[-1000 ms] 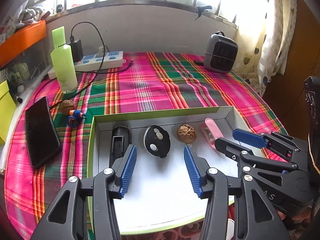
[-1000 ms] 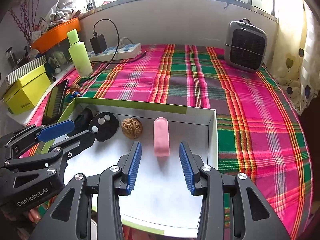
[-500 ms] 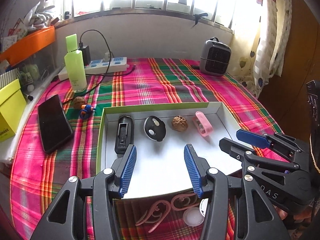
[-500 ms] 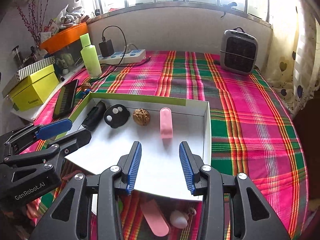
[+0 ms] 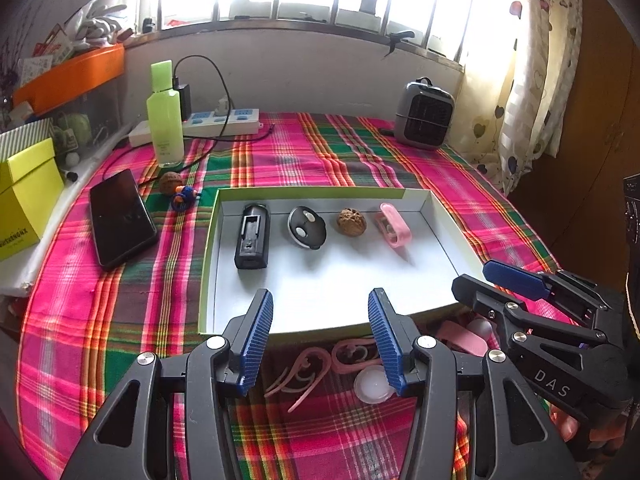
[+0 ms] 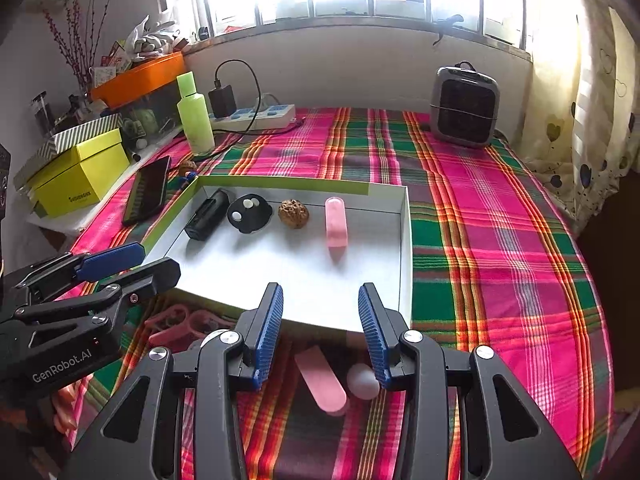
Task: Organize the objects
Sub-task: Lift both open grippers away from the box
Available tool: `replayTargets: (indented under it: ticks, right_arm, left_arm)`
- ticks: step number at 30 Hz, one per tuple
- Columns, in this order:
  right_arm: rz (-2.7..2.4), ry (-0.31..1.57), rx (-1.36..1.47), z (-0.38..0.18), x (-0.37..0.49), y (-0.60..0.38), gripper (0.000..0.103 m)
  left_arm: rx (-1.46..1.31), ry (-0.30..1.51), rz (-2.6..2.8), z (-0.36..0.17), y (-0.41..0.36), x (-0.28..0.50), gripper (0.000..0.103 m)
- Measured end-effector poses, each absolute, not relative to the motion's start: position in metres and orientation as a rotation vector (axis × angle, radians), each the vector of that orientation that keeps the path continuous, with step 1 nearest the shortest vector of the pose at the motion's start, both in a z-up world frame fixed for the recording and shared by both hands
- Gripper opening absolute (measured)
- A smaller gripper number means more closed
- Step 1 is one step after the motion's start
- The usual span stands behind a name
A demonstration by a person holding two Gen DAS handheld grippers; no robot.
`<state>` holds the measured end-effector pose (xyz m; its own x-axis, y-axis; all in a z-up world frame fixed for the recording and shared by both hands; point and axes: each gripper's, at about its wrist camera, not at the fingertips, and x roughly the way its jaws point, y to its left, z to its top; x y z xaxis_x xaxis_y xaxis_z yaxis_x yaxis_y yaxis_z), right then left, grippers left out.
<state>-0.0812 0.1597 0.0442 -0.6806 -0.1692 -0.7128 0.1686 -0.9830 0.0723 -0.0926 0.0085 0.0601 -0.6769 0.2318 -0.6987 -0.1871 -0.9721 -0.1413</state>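
Note:
A white box with a green rim (image 5: 210, 248) (image 6: 404, 240) lies on the plaid cloth. In it, left to right: a black rectangular device (image 5: 252, 236) (image 6: 207, 214), a black round remote (image 5: 306, 227) (image 6: 249, 213), a walnut (image 5: 351, 222) (image 6: 293, 213) and a pink case (image 5: 394, 230) (image 6: 336, 222). My left gripper (image 5: 320, 340) is open and empty, near the box's front edge. My right gripper (image 6: 320, 336) is open and empty above a pink case (image 6: 322, 386) and a white ball (image 6: 362, 380). Pink hooks (image 5: 304, 372) and a white cap (image 5: 372, 388) lie before the box.
A phone (image 5: 120, 216), a walnut (image 5: 170, 181), a small blue toy (image 5: 182, 196), a green bottle (image 5: 164, 116), a power strip (image 5: 220, 122), a grey heater (image 5: 424, 118) and a yellow box (image 5: 24, 196) sit around the box.
Both grippers have pulled back and up from over the box. The box now looks farther off, and the loose items in front of it have come into view.

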Motion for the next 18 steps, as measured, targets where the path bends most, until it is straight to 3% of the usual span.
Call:
replayTargets:
  ticks: [18]
  right_arm:
    - [-2.710,-0.032,1.179,0.029,-0.051,0.172,0.041]
  left_arm:
    - [-1.159,-0.172,2.677,0.044,-0.015,-0.062,0.049]
